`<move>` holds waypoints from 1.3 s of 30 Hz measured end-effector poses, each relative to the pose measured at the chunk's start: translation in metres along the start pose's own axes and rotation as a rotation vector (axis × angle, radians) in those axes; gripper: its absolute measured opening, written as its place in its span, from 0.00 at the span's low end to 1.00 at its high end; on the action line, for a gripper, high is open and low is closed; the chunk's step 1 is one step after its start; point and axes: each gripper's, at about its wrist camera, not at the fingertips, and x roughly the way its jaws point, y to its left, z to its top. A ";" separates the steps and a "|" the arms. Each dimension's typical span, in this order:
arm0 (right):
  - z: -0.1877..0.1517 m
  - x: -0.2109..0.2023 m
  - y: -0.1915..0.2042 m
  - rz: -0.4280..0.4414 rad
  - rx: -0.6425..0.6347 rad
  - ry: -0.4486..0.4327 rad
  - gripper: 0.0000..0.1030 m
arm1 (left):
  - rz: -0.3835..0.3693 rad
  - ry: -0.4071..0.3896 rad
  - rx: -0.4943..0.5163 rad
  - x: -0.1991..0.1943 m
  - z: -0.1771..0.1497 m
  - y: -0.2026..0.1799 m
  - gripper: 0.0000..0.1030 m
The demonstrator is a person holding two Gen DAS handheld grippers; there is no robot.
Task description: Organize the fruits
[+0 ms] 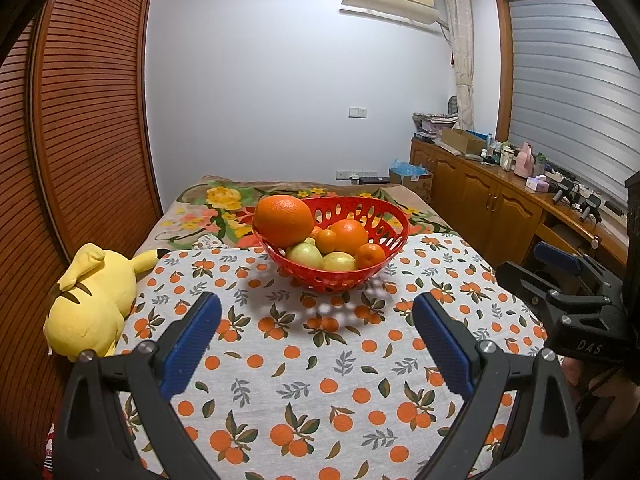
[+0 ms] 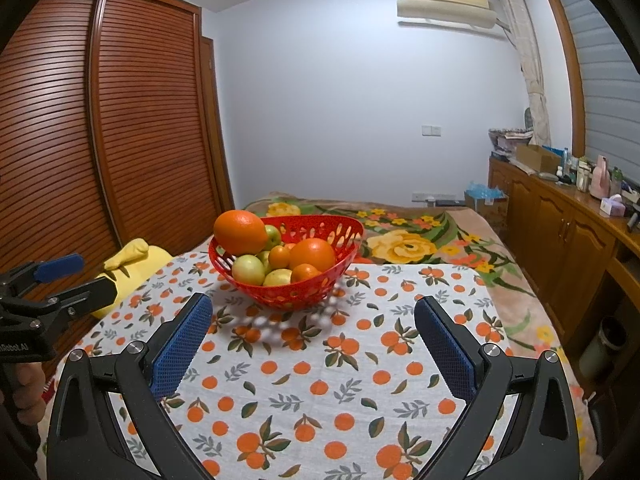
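Observation:
A red perforated fruit basket (image 1: 384, 220) (image 2: 344, 232) stands on the orange-print cloth (image 1: 312, 368) (image 2: 320, 376). A big orange (image 1: 283, 221) (image 2: 240, 232) rests on its left rim. Inside lie another orange (image 1: 349, 236) (image 2: 312, 254), small tangerines (image 1: 370, 257) (image 2: 279, 257) and yellow-green apples (image 1: 305, 255) (image 2: 248, 270). My left gripper (image 1: 316, 316) is open and empty, a little short of the basket. My right gripper (image 2: 314, 318) is open and empty, also just short of it. Each gripper shows at the other view's edge, the right one (image 1: 560, 280) and the left one (image 2: 60, 280).
A yellow plush toy (image 1: 92, 300) (image 2: 132, 268) lies at the cloth's left edge. A floral blanket (image 1: 224, 204) (image 2: 420, 240) covers the bed behind. A slatted wooden wardrobe (image 1: 80, 120) (image 2: 120, 120) stands left; a wooden cabinet (image 1: 480, 188) (image 2: 560, 216) with clutter runs along the right.

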 end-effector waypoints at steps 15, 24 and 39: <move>0.000 -0.001 -0.001 -0.002 -0.001 -0.001 1.00 | -0.002 0.000 -0.001 0.000 0.001 0.001 0.94; 0.001 -0.001 -0.002 -0.001 0.000 -0.003 1.00 | -0.005 0.001 -0.002 0.000 0.000 0.001 0.94; 0.001 -0.001 -0.002 -0.003 -0.001 -0.003 1.00 | -0.005 -0.001 -0.002 -0.002 0.000 0.000 0.94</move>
